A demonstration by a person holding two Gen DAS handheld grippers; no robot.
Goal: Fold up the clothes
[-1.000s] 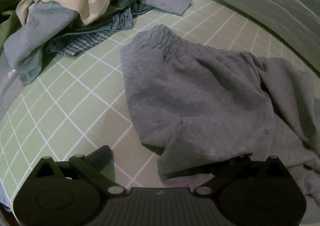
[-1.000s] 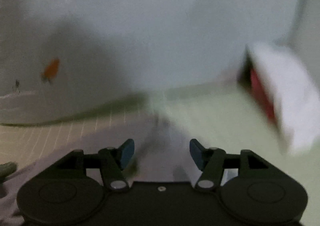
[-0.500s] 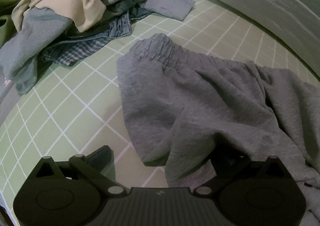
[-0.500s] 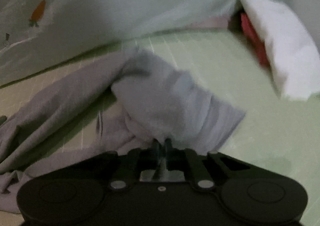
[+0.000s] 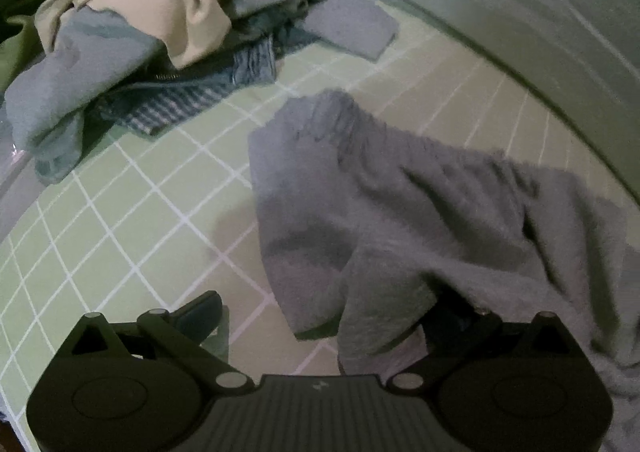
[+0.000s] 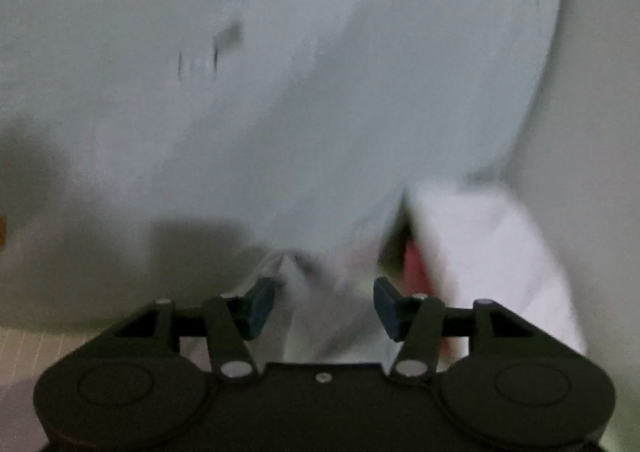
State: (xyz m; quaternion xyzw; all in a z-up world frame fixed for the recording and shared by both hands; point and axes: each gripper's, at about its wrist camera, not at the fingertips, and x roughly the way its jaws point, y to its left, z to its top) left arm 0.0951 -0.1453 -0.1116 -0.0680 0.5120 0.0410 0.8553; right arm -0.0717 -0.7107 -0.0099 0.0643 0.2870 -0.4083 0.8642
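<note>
A grey knit garment (image 5: 400,212) with an elastic waistband lies rumpled on the green grid sheet (image 5: 120,236) in the left wrist view. My left gripper (image 5: 326,308) stands open at its near edge. Its left finger (image 5: 200,312) rests bare over the sheet, while a hanging fold of the grey cloth covers the right finger. In the blurred right wrist view my right gripper (image 6: 324,304) is open with nothing between its blue pads (image 6: 260,306). It faces a pale cover, and the grey garment does not show there.
A heap of other clothes (image 5: 160,20), beige, blue-grey, denim and checked, fills the far left of the sheet. A pale quilt (image 5: 500,0) runs along the back. In the right wrist view a white pillow-like thing (image 6: 492,252) with a red patch (image 6: 414,268) lies to the right.
Half a second ago my right gripper was shut on a grey fold; now it is open and points up at the pale cover. The garment has bunched up and its near fold has lifted.
</note>
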